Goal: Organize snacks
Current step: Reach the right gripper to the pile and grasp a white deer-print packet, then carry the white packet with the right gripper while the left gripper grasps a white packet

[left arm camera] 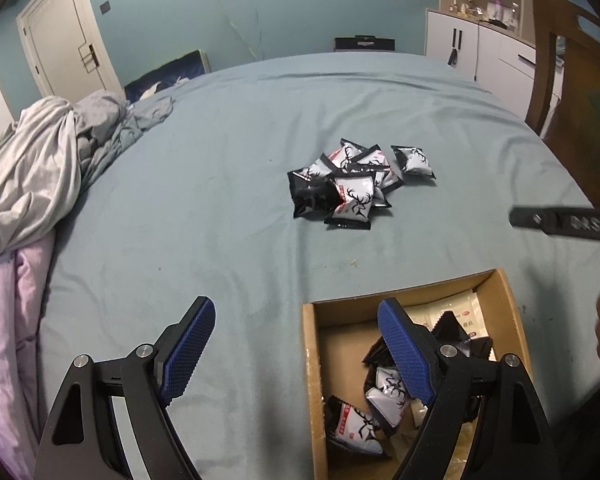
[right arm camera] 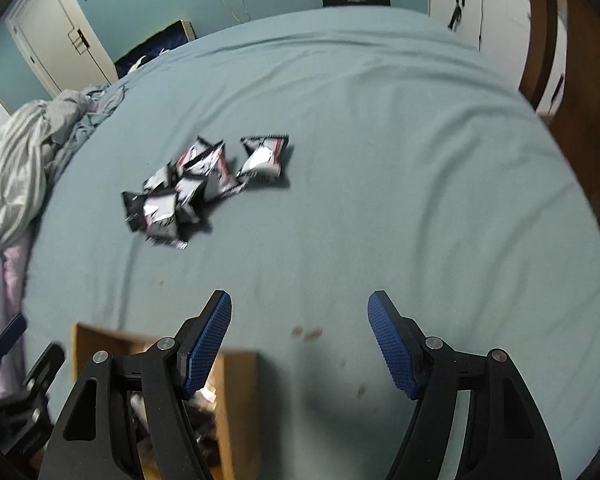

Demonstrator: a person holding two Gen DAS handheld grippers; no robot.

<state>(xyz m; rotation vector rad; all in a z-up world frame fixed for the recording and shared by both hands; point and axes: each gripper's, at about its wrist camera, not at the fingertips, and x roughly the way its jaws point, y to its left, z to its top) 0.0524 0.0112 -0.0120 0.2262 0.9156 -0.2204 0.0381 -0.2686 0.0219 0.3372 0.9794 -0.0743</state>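
Left wrist view showed the snack packets in two groups. A loose pile of packets (left arm camera: pixel 350 182) lay on the bed sheet (left arm camera: pixel 220 200), well apart from the cardboard box (left arm camera: pixel 500 292), with one packet (left arm camera: pixel 414 160) just beside the pile on its right. Several packets (left arm camera: pixel 384 392) already lay inside the box, heaped toward its near end. By this count the task was judged partly done: some packets were boxed, and the larger share remained on the sheet to be collected.

The left gripper (left arm camera: pixel 296 352) hung over the left rim of the box, its jaws spread wide and holding nothing; one blue pad stood over the sheet, the other over the box interior. The right gripper (right arm camera: pixel 300 344) was set above bare sheet to the right of the box, jaws also well apart and empty, pointed toward the pile (right arm camera: pixel 196 184) farther up the bed. The right wrist view was blurred.

Crumpled bedding (left arm camera: pixel 40 168) lay at the left edge, clear of the work.
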